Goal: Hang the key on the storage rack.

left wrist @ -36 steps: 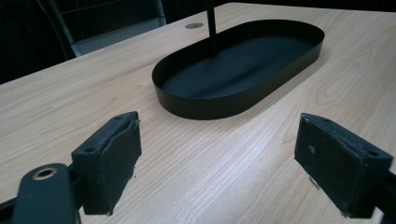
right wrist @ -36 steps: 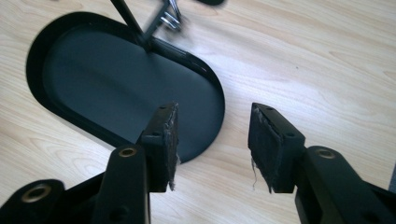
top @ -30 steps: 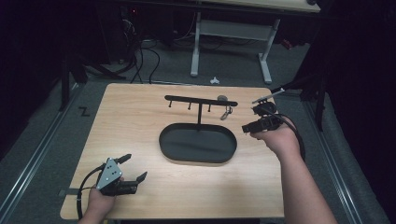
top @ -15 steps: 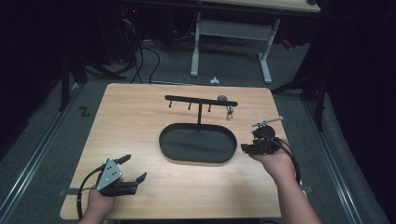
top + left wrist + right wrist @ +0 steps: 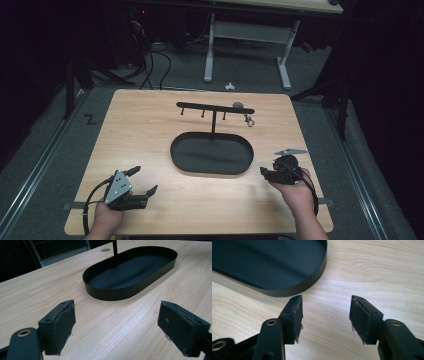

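A black oval tray sits mid-table, with a thin post and a crossbar rising from its far rim. A small metal piece hangs under the bar's right end. My left gripper rests at the near left of the table, open and holding nothing. In the left gripper view its jaws stand wide apart and point at the tray. My right gripper hovers just right of the tray's near end, also open. In the right gripper view bare wood shows between its pads, with the tray rim just ahead.
The wooden table has bare room on both sides of the tray. A small grey round thing lies behind the bar. Beyond the far edge are a white desk frame and cables on the floor.
My right gripper has drawn back from beside the bar's right end toward the near edge, and now sits beside the tray's near right end. The left gripper has stayed put.
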Tool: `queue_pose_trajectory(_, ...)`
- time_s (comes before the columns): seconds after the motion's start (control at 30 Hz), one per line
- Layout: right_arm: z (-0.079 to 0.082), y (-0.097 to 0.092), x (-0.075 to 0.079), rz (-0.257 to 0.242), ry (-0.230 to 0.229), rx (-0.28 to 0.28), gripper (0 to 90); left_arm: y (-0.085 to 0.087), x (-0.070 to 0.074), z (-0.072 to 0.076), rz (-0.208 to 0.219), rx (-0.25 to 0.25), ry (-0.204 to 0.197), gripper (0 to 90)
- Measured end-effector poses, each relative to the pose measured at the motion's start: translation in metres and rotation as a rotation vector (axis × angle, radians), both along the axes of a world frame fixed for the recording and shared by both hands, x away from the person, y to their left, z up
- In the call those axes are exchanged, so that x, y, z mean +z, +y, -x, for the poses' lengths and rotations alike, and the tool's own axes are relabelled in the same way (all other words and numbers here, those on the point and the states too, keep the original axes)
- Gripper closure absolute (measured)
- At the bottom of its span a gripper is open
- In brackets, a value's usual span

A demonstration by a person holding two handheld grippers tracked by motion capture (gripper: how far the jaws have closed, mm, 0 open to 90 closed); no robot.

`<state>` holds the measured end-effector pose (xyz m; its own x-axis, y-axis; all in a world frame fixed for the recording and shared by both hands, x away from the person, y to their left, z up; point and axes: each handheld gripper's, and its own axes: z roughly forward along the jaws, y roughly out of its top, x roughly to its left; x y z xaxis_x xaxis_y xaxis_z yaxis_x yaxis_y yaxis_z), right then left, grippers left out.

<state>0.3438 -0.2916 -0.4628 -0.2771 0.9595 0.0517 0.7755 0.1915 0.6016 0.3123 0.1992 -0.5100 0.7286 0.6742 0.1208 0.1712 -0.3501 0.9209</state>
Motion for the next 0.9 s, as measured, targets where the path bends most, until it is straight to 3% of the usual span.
queue_pose_trajectory(0.5, 0.049, 0.002, -0.047, -0.049, -0.160, -0.026, 43.3, -0.001, -0.002, 0.000, -0.021, 0.002, 0.010, 15.2)
queue_pose_trajectory(0.63, 0.066, 0.000, -0.059, -0.060, -0.232, -0.059, 43.2, -0.001, -0.002, 0.000, -0.013, 0.006, 0.006, 15.2)
queue_pose_trajectory(0.77, 0.073, 0.001, -0.060, -0.011, -0.240, -0.023, 42.8, -0.002, -0.001, 0.000, -0.010, 0.003, -0.003, 15.2)
queue_pose_trajectory(0.9, 0.074, 0.002, -0.062, -0.025, -0.236, -0.026, 42.7, -0.002, -0.001, 0.000, -0.007, 0.002, -0.002, 15.2)
